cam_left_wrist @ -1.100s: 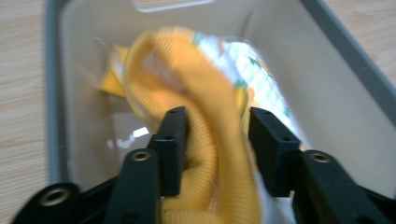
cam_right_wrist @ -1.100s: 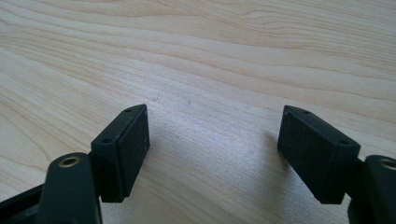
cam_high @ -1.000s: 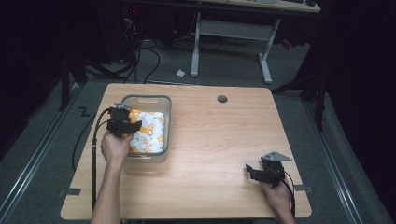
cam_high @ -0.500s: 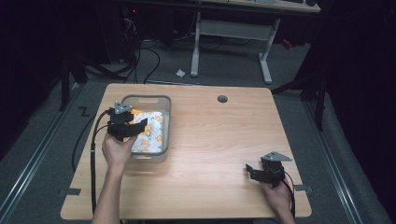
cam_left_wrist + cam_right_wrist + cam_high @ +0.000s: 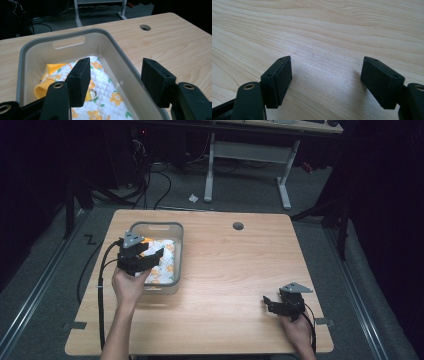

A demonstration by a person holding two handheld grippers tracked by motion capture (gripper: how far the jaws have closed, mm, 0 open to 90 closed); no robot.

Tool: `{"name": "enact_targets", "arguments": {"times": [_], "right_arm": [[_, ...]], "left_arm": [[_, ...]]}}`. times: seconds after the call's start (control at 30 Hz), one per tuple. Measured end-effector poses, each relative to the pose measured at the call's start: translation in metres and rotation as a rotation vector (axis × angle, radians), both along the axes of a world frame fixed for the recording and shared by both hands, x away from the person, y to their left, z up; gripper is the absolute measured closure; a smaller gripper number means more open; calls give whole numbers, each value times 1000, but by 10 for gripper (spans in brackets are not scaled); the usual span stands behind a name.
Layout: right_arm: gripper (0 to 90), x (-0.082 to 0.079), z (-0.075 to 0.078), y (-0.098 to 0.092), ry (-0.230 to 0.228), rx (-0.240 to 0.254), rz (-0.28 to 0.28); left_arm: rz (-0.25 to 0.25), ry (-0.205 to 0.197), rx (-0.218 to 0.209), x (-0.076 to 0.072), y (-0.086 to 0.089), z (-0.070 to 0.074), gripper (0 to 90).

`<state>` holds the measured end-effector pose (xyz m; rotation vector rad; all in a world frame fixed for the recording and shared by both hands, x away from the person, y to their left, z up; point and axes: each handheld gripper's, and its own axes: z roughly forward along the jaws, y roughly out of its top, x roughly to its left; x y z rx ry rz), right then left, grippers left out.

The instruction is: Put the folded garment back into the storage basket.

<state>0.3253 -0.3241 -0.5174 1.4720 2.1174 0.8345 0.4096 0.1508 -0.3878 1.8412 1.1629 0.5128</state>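
Note:
A grey plastic bin (image 5: 155, 224) stands on the left part of the wooden table (image 5: 230, 270). In it lies a white quilted cloth with orange flowers and a yellow edge (image 5: 164, 256), with a small metal ring (image 5: 92, 94) on it. My left gripper (image 5: 154, 260) hovers over the bin's near end. Its jaws have just been opening and nothing is between them. In the left gripper view the cloth (image 5: 105, 87) lies below the left gripper (image 5: 117, 82), apart from the pads. My right gripper (image 5: 267, 302) rests low at the near right, open over bare wood (image 5: 327, 80).
A round cable hole (image 5: 238, 226) sits in the table's far middle. Beyond the far edge stand a white desk frame (image 5: 245, 155) and floor cables (image 5: 150, 185). The left gripper's cable (image 5: 100, 285) hangs over the table's left side.
The left gripper has lifted off the cloth and drawn back a little toward the bin's near end, its jaws wider apart. The right gripper has stayed where it was.

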Motion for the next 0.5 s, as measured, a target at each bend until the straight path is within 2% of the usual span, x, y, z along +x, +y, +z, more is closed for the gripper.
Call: {"name": "enact_targets", "arguments": {"times": [0.07, 0.2, 0.5], "right_arm": [[252, 0, 0, 0, 1, 0, 0], [252, 0, 0, 0, 1, 0, 0], [252, 0, 0, 0, 0, 0, 0]], "left_arm": [[-7, -20, 0, -2, -2, 1, 410], [-25, -14, -18, -7, -6, 4, 408], [-63, -46, -21, -20, -17, 7, 406]]}}
